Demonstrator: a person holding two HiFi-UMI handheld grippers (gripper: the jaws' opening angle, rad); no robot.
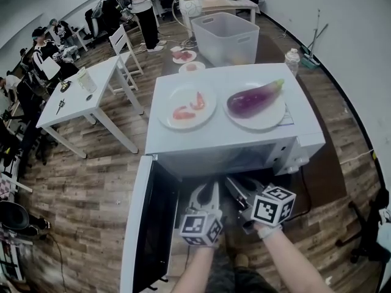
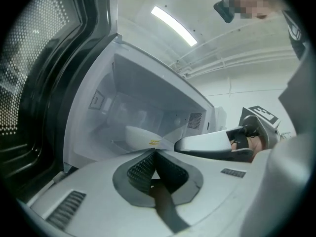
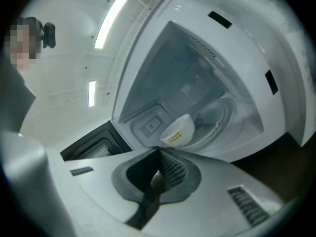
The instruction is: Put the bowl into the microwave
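The white bowl [image 2: 140,136] sits inside the white microwave [image 1: 232,145], on its glass turntable [image 3: 217,120]. The right gripper view shows this bowl [image 3: 178,131] tilted, with a yellow label on its side. The microwave door [image 1: 149,224] hangs wide open to the left. Both grippers are just outside the opening and point in. My left gripper [image 2: 154,151] is shut with nothing between its pads. My right gripper [image 3: 159,151] is also shut and empty, a short way from the bowl. In the head view the left gripper [image 1: 211,189] and right gripper [image 1: 231,182] hide the bowl.
On top of the microwave are a plate with red food pieces [image 1: 187,105] and a plate with an eggplant [image 1: 255,97]. Behind stand a clear plastic bin [image 1: 226,36], a bottle [image 1: 292,60] and a white table [image 1: 85,96]. Several people are at the back left.
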